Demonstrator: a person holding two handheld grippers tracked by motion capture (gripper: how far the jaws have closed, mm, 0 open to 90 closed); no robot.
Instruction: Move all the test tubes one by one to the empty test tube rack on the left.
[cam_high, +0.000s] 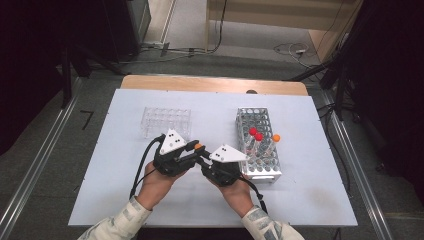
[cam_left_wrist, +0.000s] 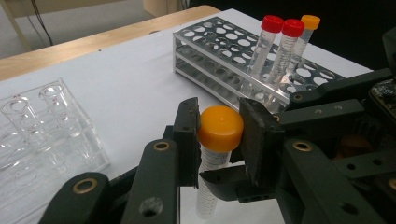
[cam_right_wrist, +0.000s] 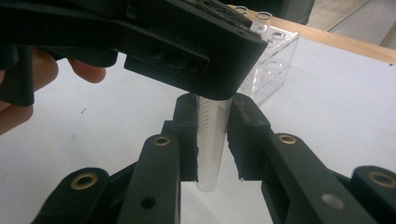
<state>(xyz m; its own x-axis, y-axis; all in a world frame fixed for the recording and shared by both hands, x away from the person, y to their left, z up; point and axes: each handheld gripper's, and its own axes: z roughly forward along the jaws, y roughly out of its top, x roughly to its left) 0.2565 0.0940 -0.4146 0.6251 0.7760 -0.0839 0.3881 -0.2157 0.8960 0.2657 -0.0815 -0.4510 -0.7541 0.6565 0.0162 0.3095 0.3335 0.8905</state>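
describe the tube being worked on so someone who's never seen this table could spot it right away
On the white table, look just left of the metal rack, where the two tongs meet. The tube stands upright between them, the right tongs on its clear body, the left tongs on its orange cap. Unlike the capped tubes nearby, it sits in no rack.

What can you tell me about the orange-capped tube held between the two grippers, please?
The tube is clear plastic with printed graduations and a rounded bottom, topped by a smooth orange cap. It stands upright above the white table. The left gripper clamps the cap from both sides; the right gripper grips the body lower down.
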